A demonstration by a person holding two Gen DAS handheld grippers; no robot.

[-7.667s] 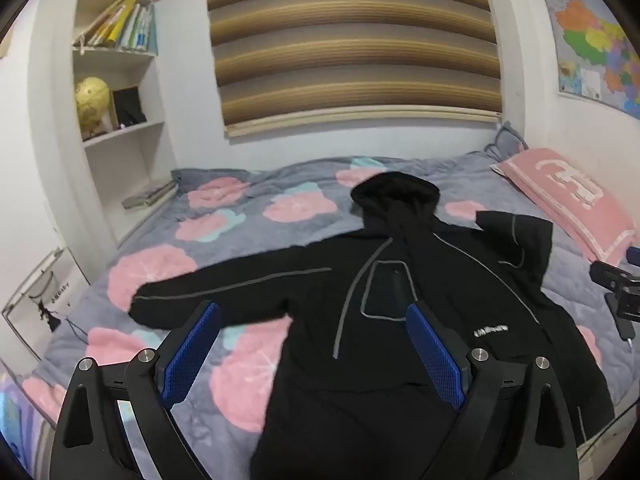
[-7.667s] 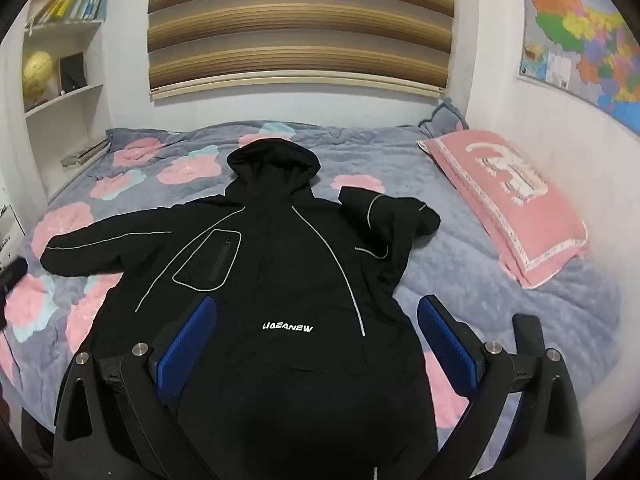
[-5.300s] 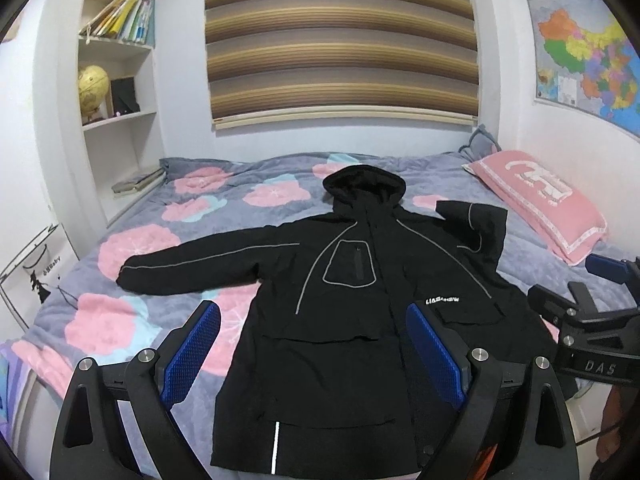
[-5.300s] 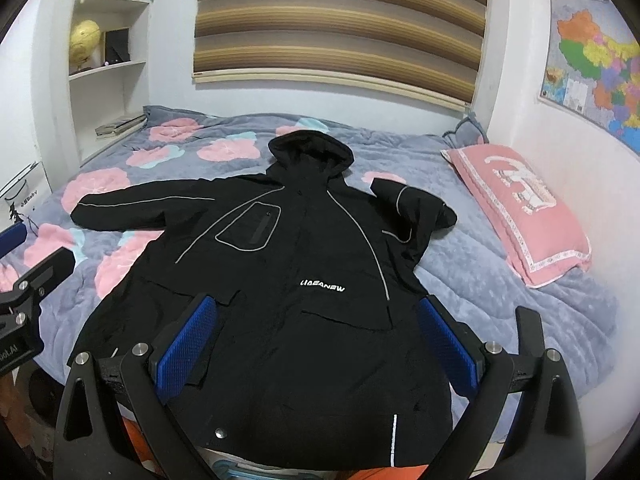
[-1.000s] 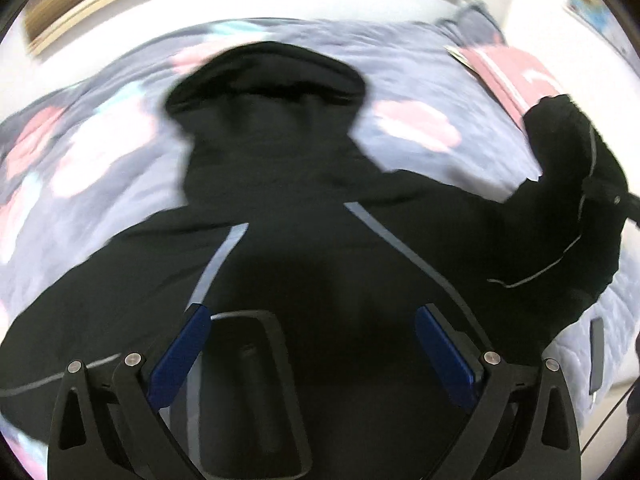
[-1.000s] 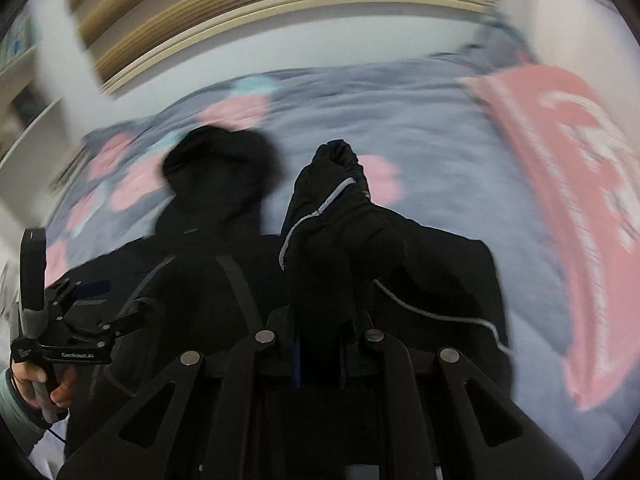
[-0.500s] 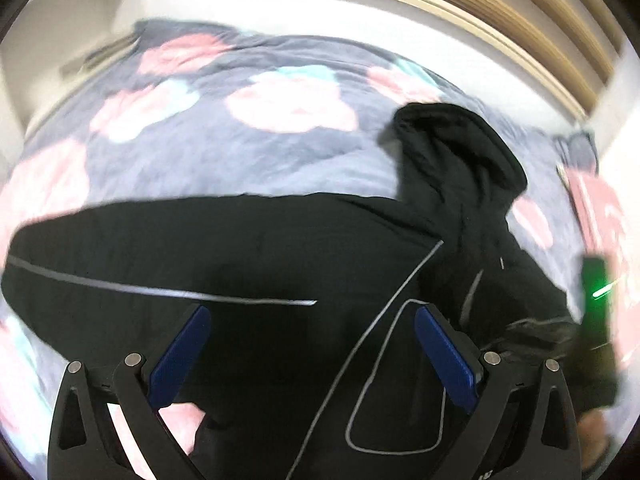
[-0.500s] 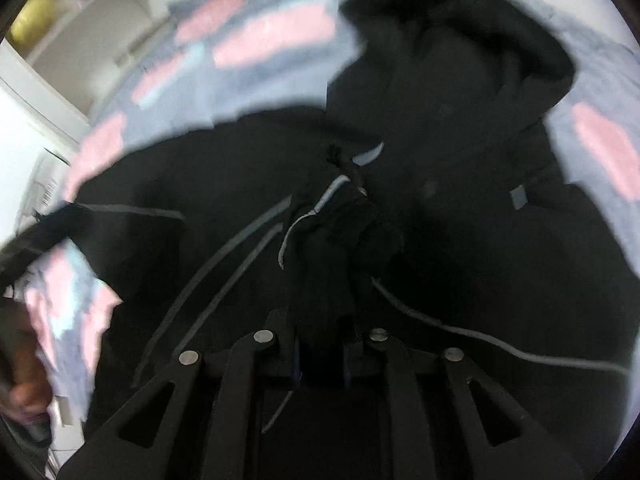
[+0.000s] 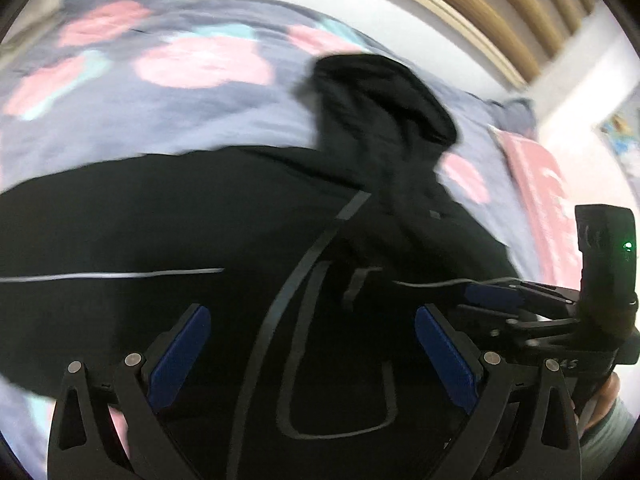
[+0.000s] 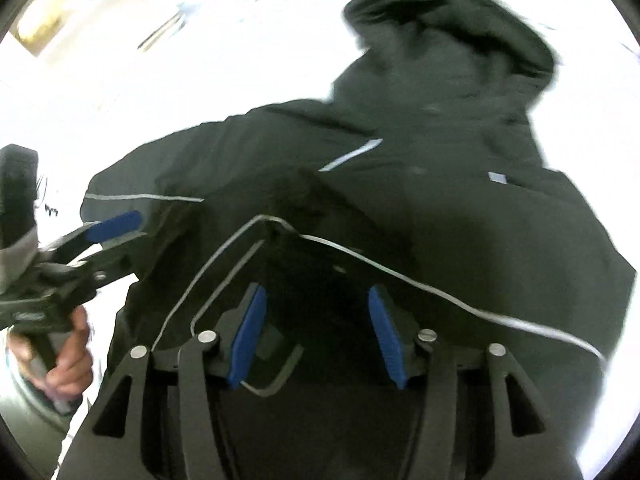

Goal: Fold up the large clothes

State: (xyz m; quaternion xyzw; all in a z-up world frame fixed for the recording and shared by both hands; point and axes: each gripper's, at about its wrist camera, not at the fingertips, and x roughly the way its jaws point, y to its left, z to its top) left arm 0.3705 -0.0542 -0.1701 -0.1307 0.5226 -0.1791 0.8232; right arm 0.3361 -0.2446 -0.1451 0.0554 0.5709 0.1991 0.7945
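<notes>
- Left wrist view: grey floral bed (image 9: pixel 120 128) spreads bare from 9 to 12 o'clock.
- Black hooded jacket (image 9: pixel 200 240) lies flat across it, hood toward 1 o'clock.
- Left gripper (image 9: pixel 308 352) hangs over the chest, fingers spread wide, holding nothing.
- Right gripper (image 10: pixel 316 332) sits half open over a folded sleeve; contact unclear.

Black hooded jacket (image 9: pixel 248 216) spread front-up across the flowered bedspread (image 9: pixel 168 92), hood (image 9: pixel 380 92) pointing toward the far wall. One sleeve (image 10: pixel 320 216) folded in over the chest (thin grey piping along it), other sleeve (image 9: pixel 80 240) stretched out sideways.
</notes>
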